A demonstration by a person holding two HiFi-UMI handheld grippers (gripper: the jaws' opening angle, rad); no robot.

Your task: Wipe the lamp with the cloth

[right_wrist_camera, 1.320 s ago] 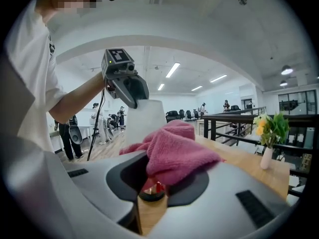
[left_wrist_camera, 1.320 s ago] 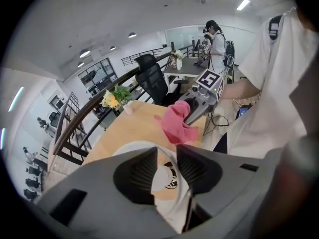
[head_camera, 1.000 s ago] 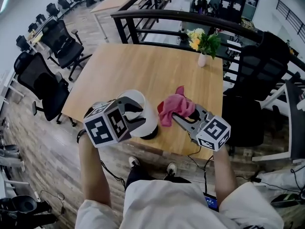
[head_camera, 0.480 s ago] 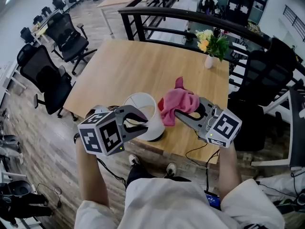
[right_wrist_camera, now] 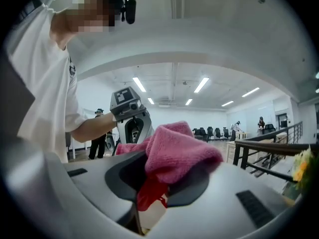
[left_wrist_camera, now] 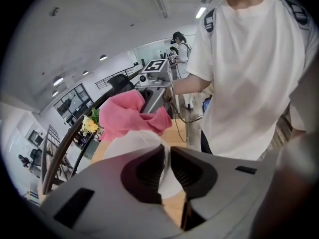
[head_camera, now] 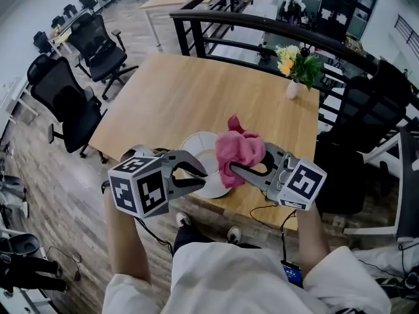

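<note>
Wooden worktop, office bg; left tongs have just been closing, now nip lamp at thin shade rim: light, flimsy, so I grip gently. Soft cloth clenched in right tongs.

Bunched pink cloth against upper rim of white-shaded lamp

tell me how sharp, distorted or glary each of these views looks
Head view: evenly lit and sharp, wide lens seemingly bowing the railing. Left gripper view: fisheye with black corners, ceiling lights blown out, lamp shade nearly featureless white. Right gripper view: same fisheye, cloth crisp, strip lights glaring.
</note>
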